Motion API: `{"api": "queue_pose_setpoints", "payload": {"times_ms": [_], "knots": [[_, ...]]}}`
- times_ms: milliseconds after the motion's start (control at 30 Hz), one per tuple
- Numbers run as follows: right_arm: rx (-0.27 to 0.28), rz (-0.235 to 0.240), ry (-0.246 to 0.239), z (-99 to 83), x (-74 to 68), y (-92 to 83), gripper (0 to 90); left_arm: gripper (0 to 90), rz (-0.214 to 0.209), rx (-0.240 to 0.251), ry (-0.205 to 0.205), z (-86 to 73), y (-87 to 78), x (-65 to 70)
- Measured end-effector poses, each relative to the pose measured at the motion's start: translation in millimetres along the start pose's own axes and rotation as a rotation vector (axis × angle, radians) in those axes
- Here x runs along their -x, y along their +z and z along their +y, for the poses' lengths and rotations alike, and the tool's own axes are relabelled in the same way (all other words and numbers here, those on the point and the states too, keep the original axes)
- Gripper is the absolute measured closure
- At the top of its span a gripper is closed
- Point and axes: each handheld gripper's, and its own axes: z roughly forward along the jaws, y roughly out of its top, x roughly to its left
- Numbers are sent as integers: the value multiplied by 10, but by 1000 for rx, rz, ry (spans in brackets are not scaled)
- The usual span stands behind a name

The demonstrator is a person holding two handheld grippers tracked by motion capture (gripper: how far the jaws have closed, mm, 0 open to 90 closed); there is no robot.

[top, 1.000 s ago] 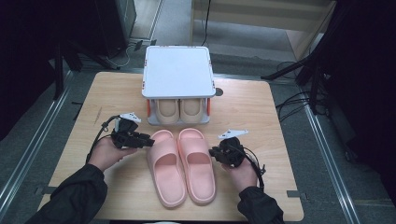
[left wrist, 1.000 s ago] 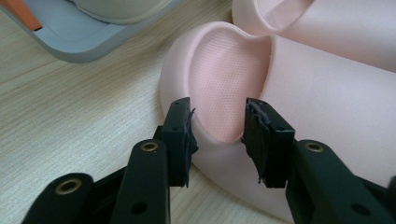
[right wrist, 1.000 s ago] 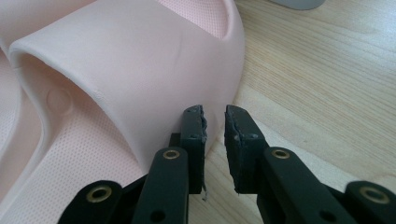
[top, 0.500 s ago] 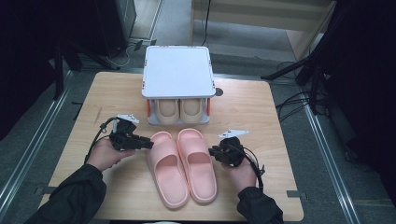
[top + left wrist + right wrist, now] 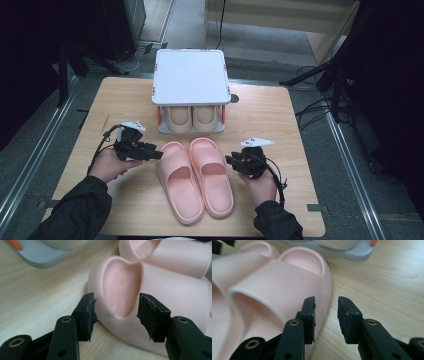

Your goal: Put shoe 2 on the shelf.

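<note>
Left gripper (image 5: 156,155): jaws wide apart, holding nothing, at left slipper (image 5: 150,305) toe.
Right gripper (image 5: 325,312): jaws partly apart, holding nothing, beside right slipper (image 5: 274,285).
High view: rack (image 5: 190,75) holding beige shoes (image 5: 192,117), behind both slippers.

The high view looks forward and down from above the person's side, taking in the whole table (image 5: 260,115), the rack (image 5: 190,80) at its far edge and floor all round. The left gripper view sits low and very close behind its own jaws, facing the left slipper (image 5: 155,302) from its outer side, with the rack's base (image 5: 47,258) at top left; the right gripper view sits equally low and close, facing the right slipper (image 5: 287,277) from its outer side, with the rack's base (image 5: 352,252) at top. All three views share the slipper pair, the rack's base and the tabletop between them.
</note>
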Motion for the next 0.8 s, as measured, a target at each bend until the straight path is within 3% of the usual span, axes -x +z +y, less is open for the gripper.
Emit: {"api": "queue_pose_setpoints", "payload": {"times_ms": [200, 333, 433, 633, 800], "knots": [[77, 30, -3, -21, -206, -250, 620, 439, 29, 24, 1, -4, -90, -36], [102, 43, 0, -78, -371, -324, 598, 436, 36, 31, 3, 0, -114, -44], [117, 27, -10, -129, -506, -361, 568, 434, 37, 31, 4, 3, -113, -51], [116, 38, -23, -204, -724, -320, 505, 432, 40, 27, -2, 3, -111, -64], [71, 55, -36, -250, -899, -158, 476, 431, 46, 29, -2, -1, -120, -70]]}}
